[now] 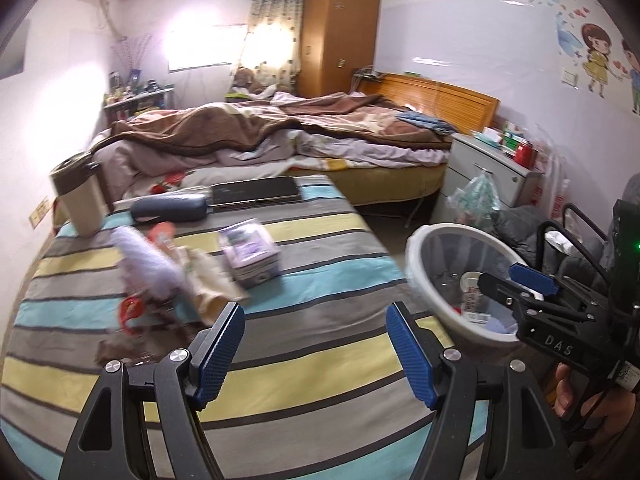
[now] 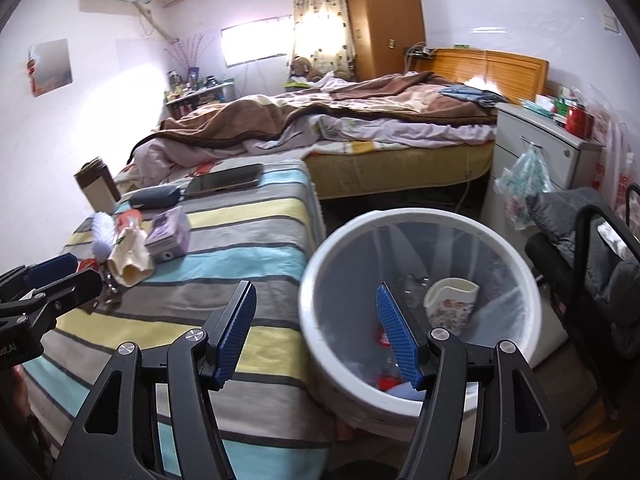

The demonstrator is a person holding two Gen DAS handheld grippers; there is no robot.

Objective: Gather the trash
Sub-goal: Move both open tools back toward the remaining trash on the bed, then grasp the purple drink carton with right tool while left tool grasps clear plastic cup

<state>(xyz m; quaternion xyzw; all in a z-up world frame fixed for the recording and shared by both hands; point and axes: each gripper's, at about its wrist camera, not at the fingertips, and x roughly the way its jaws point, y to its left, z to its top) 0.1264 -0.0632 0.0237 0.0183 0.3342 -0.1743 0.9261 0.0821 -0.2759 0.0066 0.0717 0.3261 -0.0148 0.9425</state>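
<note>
You're hovering both tongs, left tongs (image 1: 314, 350) and right tongs (image 2: 316, 332), apart and empty beside the bin (image 2: 320, 264), so I'd be pinching that light, floppy wrapper pile (image 1: 160, 276) at an edge.

White letters "DAS" stand on the black body of the right claw (image 1: 516, 284).

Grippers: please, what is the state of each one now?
Left gripper: open, holding nothing.
Right gripper: open, holding nothing.
</note>
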